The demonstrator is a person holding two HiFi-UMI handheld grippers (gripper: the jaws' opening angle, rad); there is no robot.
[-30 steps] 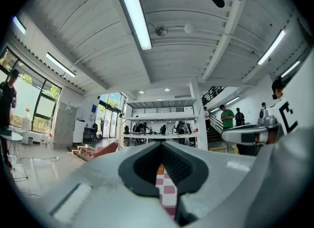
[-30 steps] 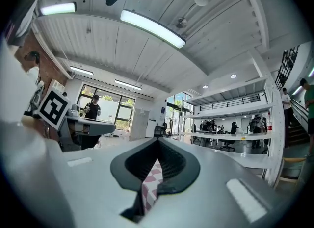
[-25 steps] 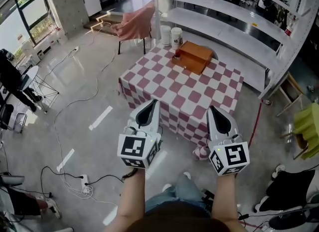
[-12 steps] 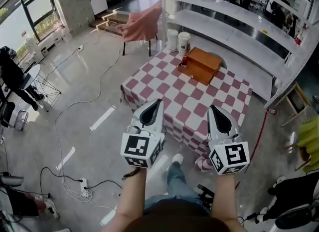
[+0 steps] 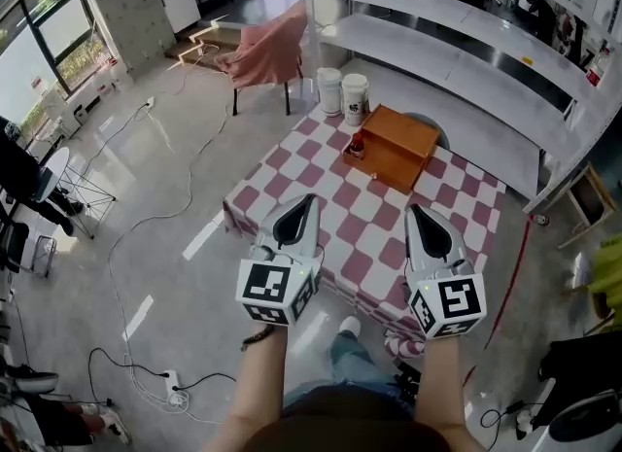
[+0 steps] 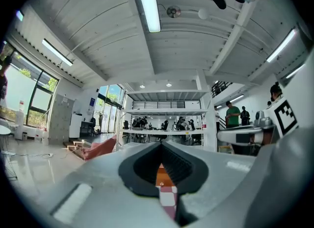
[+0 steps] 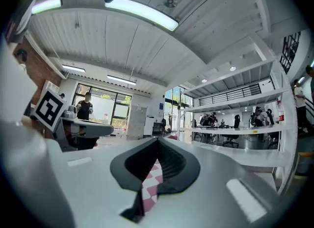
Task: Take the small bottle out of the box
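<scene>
Small bottle (image 5: 356,146), dark red, sits at the left end of the wooden box (image 5: 400,139), on the far side of the checked table (image 5: 321,173). It seems to stand upright, long axis straight up and top facing the ceiling. It is too small in the head view to tell more, or to tell whether it is inside the open part of the box or against its edge. The box lies at a slant to the table edges, with its long side running from near left to far right.

Since a second ago the table has drawn closer and slid lower in the head view. The box has dropped from the upper part of the picture toward the middle. Both gripper tips now hang over the checked cloth rather than over its near edge. The two white buckets (image 5: 342,94) beyond the table and the pink draped chair (image 5: 260,55) have come down in the picture as well. The grippers sit at much the same spot in the picture as before.

The left gripper (image 5: 308,197) has its jaws pressed together with nothing between them. Its own view shows only a sliver of orange box and checked cloth through the slit. The right gripper (image 5: 412,209) is likewise closed and empty, with checked cloth showing past its pads. Both are well short of the bottle.
</scene>
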